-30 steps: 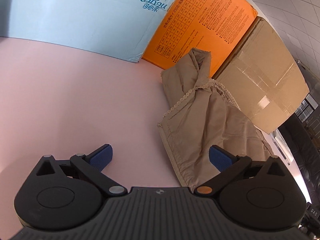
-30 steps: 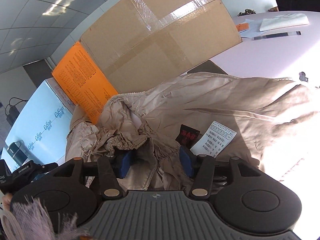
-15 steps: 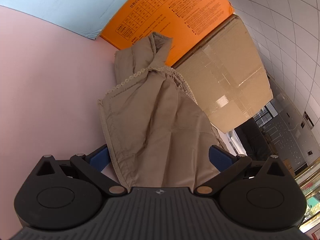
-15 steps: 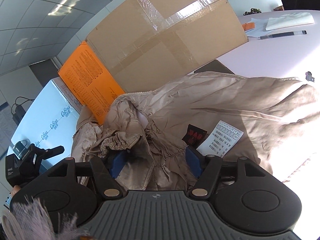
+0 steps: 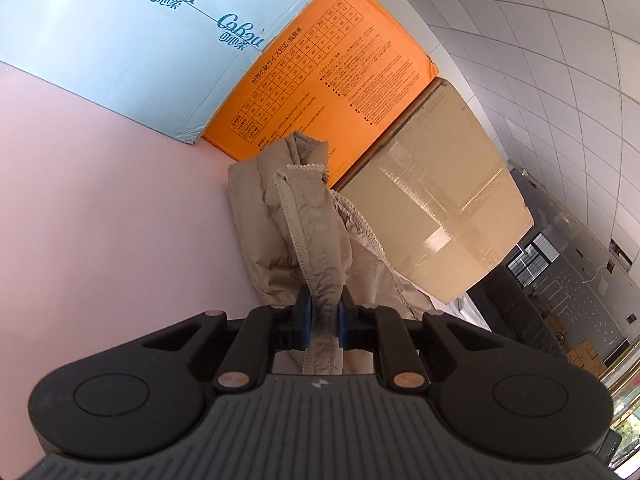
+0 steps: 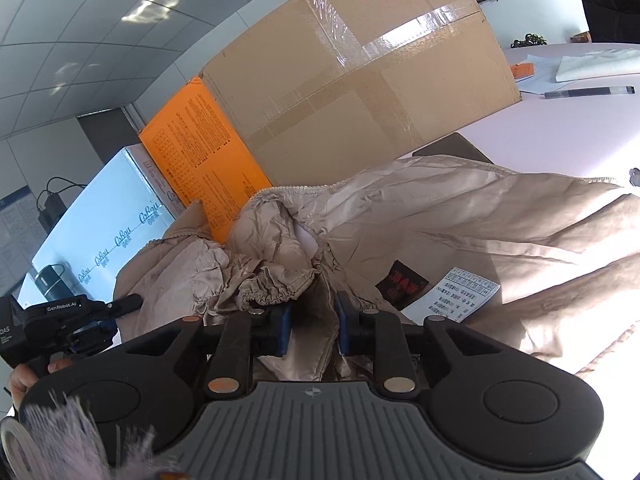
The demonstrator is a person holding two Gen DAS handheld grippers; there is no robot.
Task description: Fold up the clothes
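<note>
Pink table [image 5: 100,208], boxes along its back edge. Beige jacket [image 6: 460,224] spread in front of the brown box [image 6: 352,80], bunched toward the orange box [image 5: 332,80]. Left gripper [image 5: 323,320] closing, zipper hem pinched between the pads. Right gripper [image 6: 313,326] closing on a fold near the cuff.

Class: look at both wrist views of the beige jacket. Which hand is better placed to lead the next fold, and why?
Probably the left. The left gripper is closing on the beige jacket at its zipper edge, a clean line to carry. The right gripper is closing on bunched fabric.
</note>
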